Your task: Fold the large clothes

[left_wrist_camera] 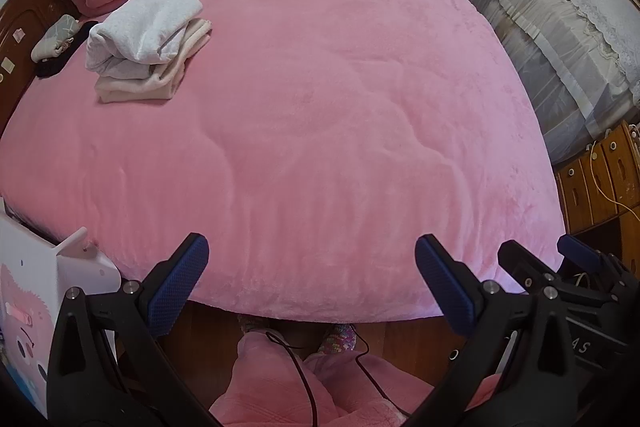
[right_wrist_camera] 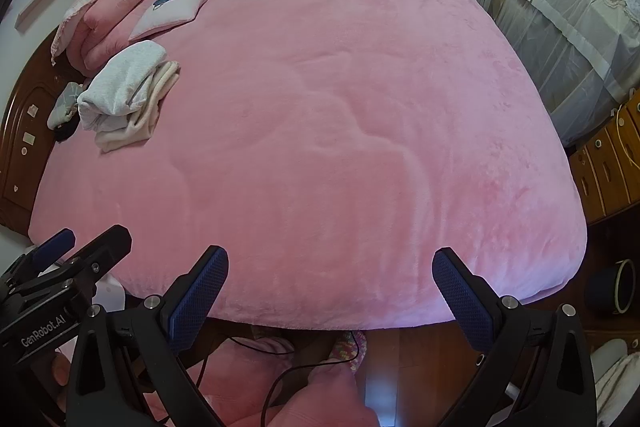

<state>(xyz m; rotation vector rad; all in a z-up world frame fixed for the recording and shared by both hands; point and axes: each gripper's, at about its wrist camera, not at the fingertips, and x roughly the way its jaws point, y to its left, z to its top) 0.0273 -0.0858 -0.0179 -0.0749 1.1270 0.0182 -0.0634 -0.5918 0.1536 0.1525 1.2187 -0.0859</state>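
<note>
Clothes [left_wrist_camera: 148, 43] sit folded in a stack at the far left of the bed [left_wrist_camera: 340, 107], well apart from me. Left gripper [left_wrist_camera: 312, 283] and right gripper [right_wrist_camera: 330, 291] both hang released, holding nothing, over the near edge. I'd grab the next garment by its shoulders and spread it flat mid-bed.

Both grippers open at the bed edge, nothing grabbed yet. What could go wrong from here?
1. The folded stack sits loosely, grey top piece bulging; dragging the pink blanket may topple it.
2. Black cables hang below the left gripper and right gripper; they might snag.
3. The plush blanket is rippled, so a pinch may catch several layers.
</note>
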